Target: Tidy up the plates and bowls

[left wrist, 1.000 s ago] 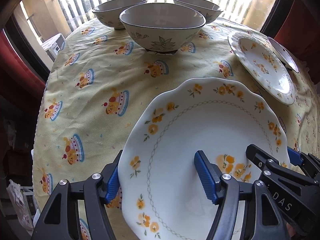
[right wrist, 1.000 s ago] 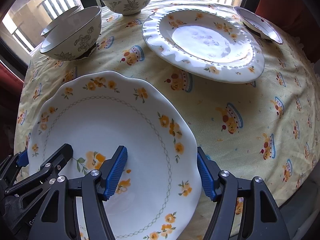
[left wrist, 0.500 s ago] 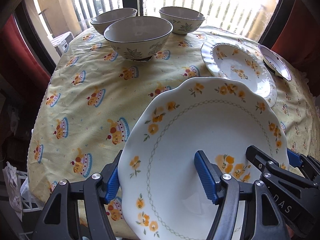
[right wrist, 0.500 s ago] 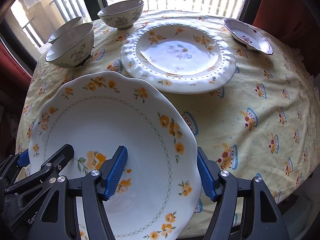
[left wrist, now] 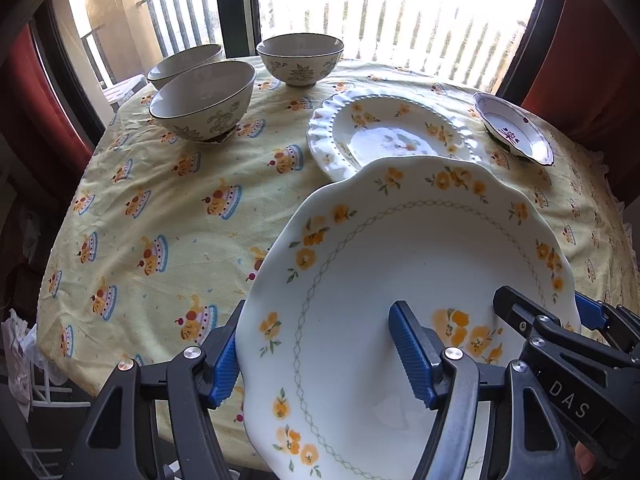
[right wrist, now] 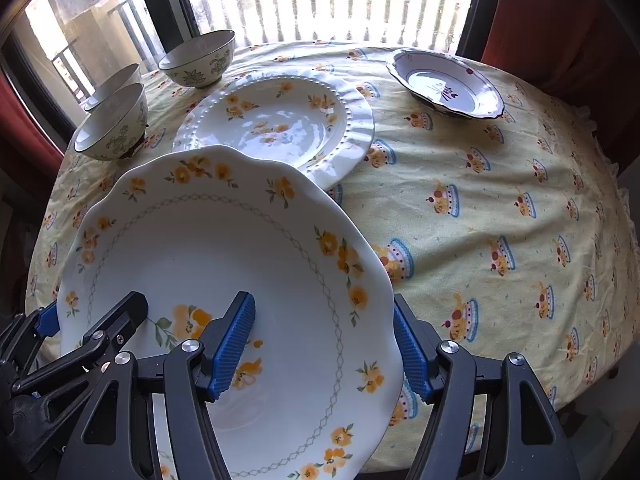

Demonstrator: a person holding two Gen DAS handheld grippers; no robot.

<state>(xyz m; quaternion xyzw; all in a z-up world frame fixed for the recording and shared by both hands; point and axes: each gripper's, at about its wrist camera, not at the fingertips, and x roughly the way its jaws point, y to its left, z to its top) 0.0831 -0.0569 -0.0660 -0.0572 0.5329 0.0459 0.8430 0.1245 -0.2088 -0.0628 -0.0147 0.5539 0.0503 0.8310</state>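
Note:
Both grippers hold one large scalloped plate with yellow flowers [left wrist: 400,264] [right wrist: 224,264] above the near edge of the table. My left gripper [left wrist: 320,356] is shut on its left rim, my right gripper [right wrist: 324,352] on its right rim. A beaded flowered plate [left wrist: 384,136] [right wrist: 280,120] lies on the cloth just beyond, partly hidden by the held plate's far edge. Three leaf-patterned bowls [left wrist: 204,100] [right wrist: 112,128] stand at the far left. A small purple-trimmed dish [left wrist: 514,128] [right wrist: 446,86] sits far right.
The round table wears a yellow cake-print cloth [left wrist: 160,216] [right wrist: 500,208]. A bright window with railings lies behind the table, with red curtains [right wrist: 560,20] on both sides. The table's edges drop off at left, right and near.
Both grippers have lifted the held plate and drawn it back from the table; the bowls and the beaded plate look smaller and farther away, and more of the table shows.

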